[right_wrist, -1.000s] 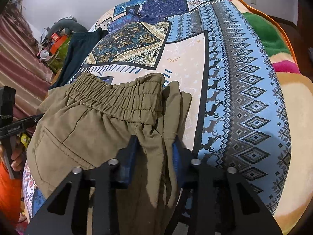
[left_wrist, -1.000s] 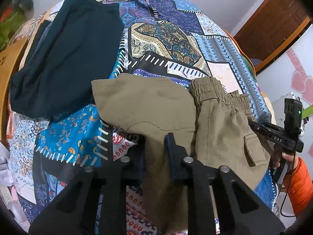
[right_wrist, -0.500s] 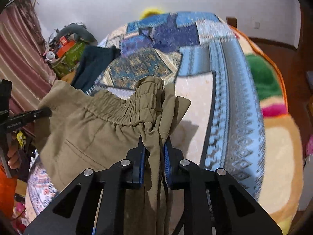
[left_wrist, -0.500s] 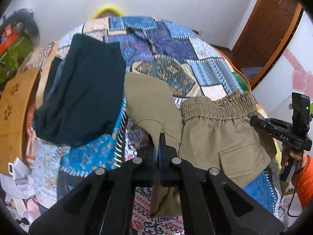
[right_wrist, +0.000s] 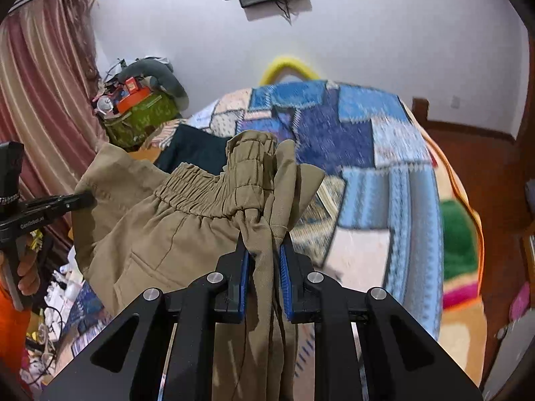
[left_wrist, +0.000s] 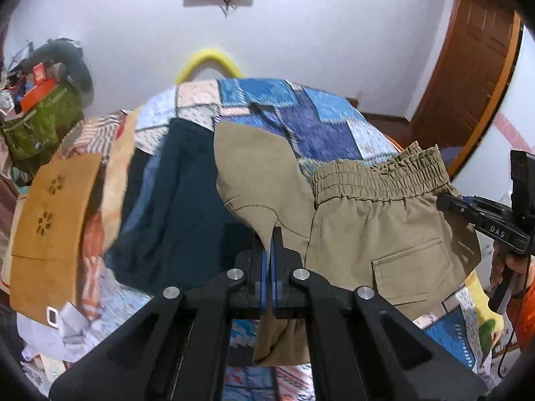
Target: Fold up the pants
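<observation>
Both grippers are up in the air with the khaki cotton pants with the elastic waistband (left_wrist: 378, 234) slung between them, clear above the blue patchwork-patterned bedspread (left_wrist: 311, 127). The left gripper (left_wrist: 268, 234) has its fingers pinched flat together on a thin edge of the fabric on the leg side. The right gripper (right_wrist: 264, 237) is clamped on a thick bunch at the waistband (right_wrist: 204, 193) end, cloth filling the gap between its blue pads.

How far along? Early, by my reading. The garment looks doubled over, one layer hanging behind the pocketed panel, but it sags and bunches, nothing is squared up, and no neat fold sits on the bed. Left to do: lay it flat, line up the legs, fold down to size.

Around it: a dark teal garment (left_wrist: 180, 207) is spread on the bedspread just beside and partly under the hanging cloth, and that is the one obstacle, since it takes up landing room on the left. A tan wooden board with flower cut-outs (left_wrist: 50, 227) stands at the bed's left edge, with a green bag piled with clutter (right_wrist: 140, 117) beyond it by the pink striped curtain (right_wrist: 43, 77).
</observation>
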`<state>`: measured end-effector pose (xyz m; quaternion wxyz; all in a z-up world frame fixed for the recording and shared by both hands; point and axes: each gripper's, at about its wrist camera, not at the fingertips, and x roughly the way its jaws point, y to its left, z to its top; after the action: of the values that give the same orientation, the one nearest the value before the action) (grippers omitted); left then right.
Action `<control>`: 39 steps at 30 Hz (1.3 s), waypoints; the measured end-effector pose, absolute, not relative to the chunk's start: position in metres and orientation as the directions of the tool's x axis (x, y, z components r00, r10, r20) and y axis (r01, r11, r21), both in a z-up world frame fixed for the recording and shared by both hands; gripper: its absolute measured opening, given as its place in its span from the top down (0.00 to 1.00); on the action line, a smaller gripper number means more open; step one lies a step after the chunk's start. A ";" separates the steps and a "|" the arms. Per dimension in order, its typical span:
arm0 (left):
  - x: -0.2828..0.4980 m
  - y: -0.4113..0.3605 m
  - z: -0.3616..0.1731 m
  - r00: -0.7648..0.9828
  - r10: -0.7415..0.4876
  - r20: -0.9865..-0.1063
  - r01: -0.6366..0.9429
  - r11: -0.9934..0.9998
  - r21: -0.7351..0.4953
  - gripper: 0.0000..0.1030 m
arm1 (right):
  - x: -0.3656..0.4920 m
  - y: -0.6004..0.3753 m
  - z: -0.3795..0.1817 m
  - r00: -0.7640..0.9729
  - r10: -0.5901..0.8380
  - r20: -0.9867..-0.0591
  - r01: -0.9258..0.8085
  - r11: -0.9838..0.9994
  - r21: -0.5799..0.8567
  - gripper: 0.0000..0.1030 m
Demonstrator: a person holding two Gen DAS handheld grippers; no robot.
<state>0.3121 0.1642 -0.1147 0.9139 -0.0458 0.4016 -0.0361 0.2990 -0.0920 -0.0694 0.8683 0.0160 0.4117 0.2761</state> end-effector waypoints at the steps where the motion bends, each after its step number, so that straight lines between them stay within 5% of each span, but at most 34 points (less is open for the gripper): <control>1: 0.316 0.171 -0.111 0.681 -0.094 -0.727 0.018 0.994 -0.111 0.99 | 0.302 -0.086 -0.068 0.511 0.495 -0.703 -0.473 0.845 0.250 0.86; 12: 0.353 0.262 -0.109 0.700 0.033 -0.713 -0.119 0.990 -0.070 0.99 | 0.353 0.011 -0.069 0.504 0.537 -0.676 -0.532 0.810 0.247 0.86; 22: 0.391 0.331 -0.181 0.620 0.098 -0.778 -0.224 0.973 -0.056 0.99 | 0.384 0.085 -0.125 0.424 0.555 -0.715 -0.547 0.787 0.286 0.86; 31: 0.399 0.362 -0.249 0.524 0.092 -0.847 -0.293 0.953 -0.077 0.96 | 0.385 0.088 -0.187 0.363 0.487 -0.794 -0.504 0.820 0.272 0.84; 39: 0.377 0.340 -0.245 0.486 0.138 -0.863 -0.262 0.965 0.007 0.88 | 0.366 0.079 -0.169 0.371 0.450 -0.813 -0.542 0.815 0.204 0.75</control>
<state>0.3772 0.3401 -0.2451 0.8598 -0.0629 0.4932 0.1163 0.3658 0.0788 -0.1694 0.8265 -0.0487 0.4740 0.2999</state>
